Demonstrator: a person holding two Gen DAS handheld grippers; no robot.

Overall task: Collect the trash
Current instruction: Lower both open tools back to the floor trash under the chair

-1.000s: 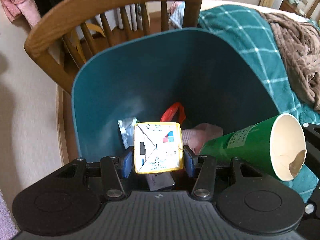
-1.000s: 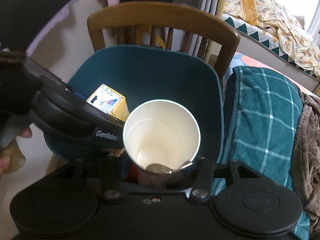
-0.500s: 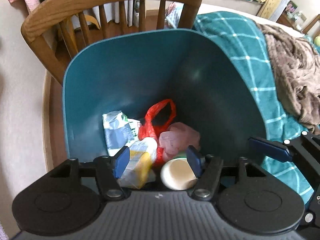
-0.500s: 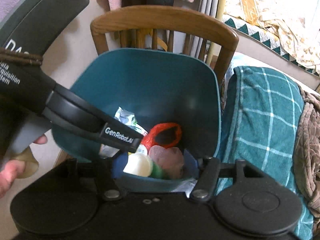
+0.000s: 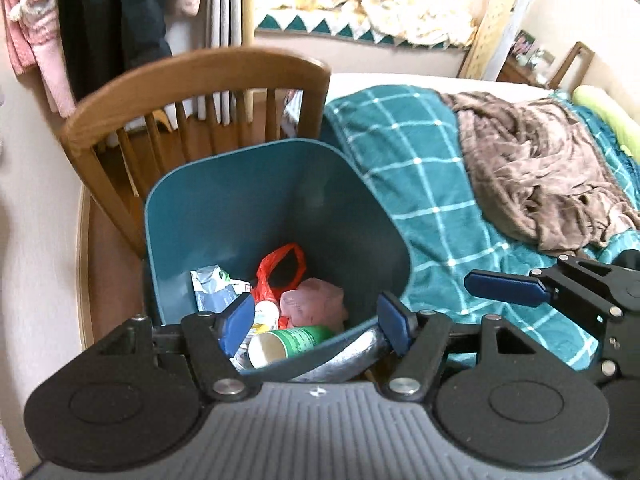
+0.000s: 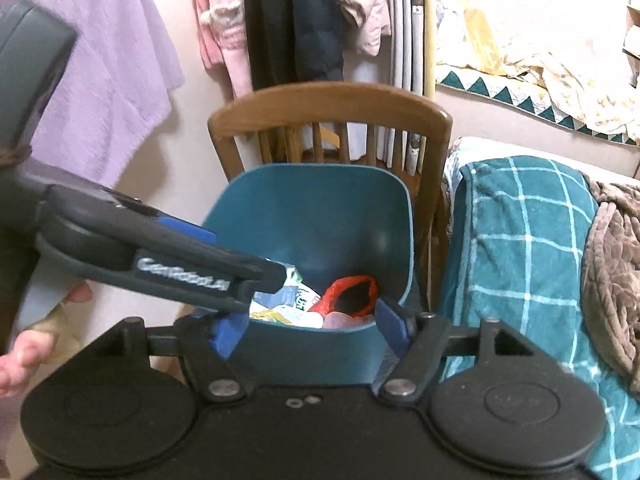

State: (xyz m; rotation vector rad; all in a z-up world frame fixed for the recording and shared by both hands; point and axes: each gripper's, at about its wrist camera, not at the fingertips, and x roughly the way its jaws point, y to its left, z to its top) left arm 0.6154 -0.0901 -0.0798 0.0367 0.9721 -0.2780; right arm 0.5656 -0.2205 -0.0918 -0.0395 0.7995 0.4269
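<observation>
A teal trash bin (image 5: 224,208) stands below both grippers. In it lie a green paper cup (image 5: 288,344) on its side, a red plastic bag (image 5: 280,276), a pink wrapper (image 5: 316,304) and a blue-white packet (image 5: 212,288). My left gripper (image 5: 316,322) hangs above the bin's near rim, its jaws opening with nothing between them. My right gripper (image 6: 312,330) is also over the near rim, jaws opening and empty. A bit of the yellow carton (image 6: 276,316) shows inside the bin (image 6: 312,200). The left gripper (image 6: 180,264) crosses the right wrist view from the left.
A wooden chair (image 5: 192,80) stands right behind the bin. A bed with a teal checked blanket (image 5: 420,184) and a brown throw (image 5: 540,168) borders the bin's right side. Clothes (image 6: 100,80) hang on the wall. A person's hand (image 6: 24,352) holds the left gripper.
The left gripper let go of the yellow carton and the right let go of the green cup; both fell into the bin. Both grippers opened wider, rose and drew back.
</observation>
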